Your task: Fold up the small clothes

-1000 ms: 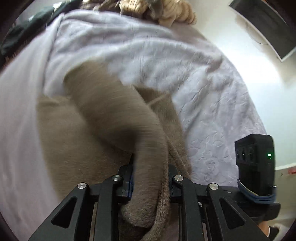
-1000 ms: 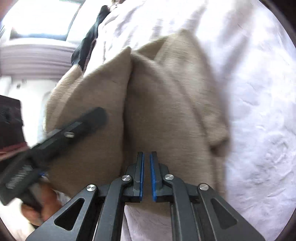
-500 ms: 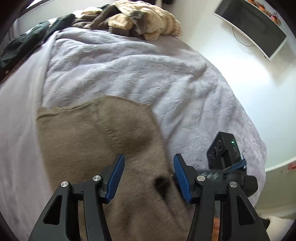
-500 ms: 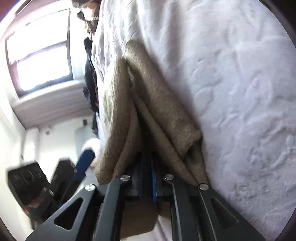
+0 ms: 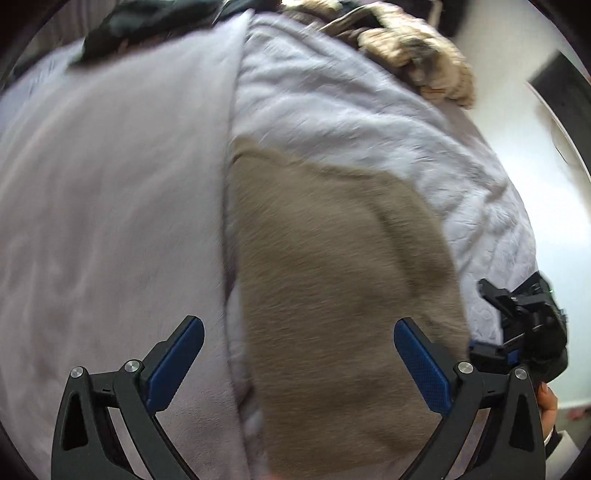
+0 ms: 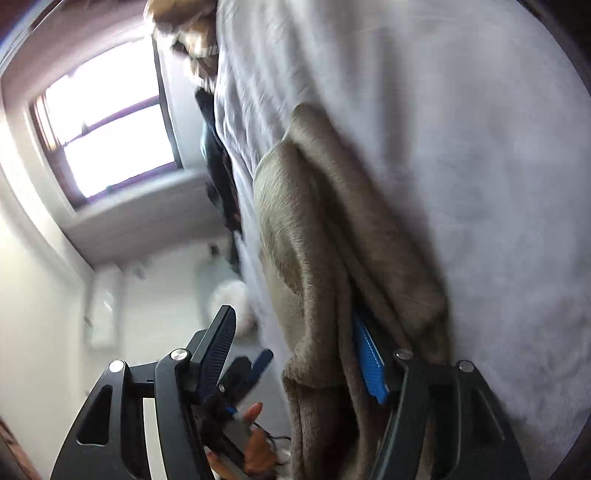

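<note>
A tan fleece garment (image 5: pixel 332 280) lies folded flat on the pale lilac bedspread (image 5: pixel 110 221). My left gripper (image 5: pixel 299 354) is wide open and empty, its blue pads above the garment's near end. In the right wrist view the garment (image 6: pixel 317 258) shows edge-on as stacked layers on the bedspread (image 6: pixel 461 147). My right gripper (image 6: pixel 299 339) is open; its right finger sits among the garment's layers and its left finger is clear of the cloth. The right gripper also shows in the left wrist view (image 5: pixel 524 325) at the garment's right edge.
A heap of cream and dark clothes (image 5: pixel 417 55) lies at the far end of the bed, with a dark garment (image 5: pixel 147 22) at the far left. A window (image 6: pixel 107 136) and white wall are beyond the bed. The bed's right edge drops to the floor (image 5: pixel 554 177).
Both grippers opened and let go of the garment. It was lifted and draped a second ago; now it lies folded flat. My left gripper has opened wider and shifted left.
</note>
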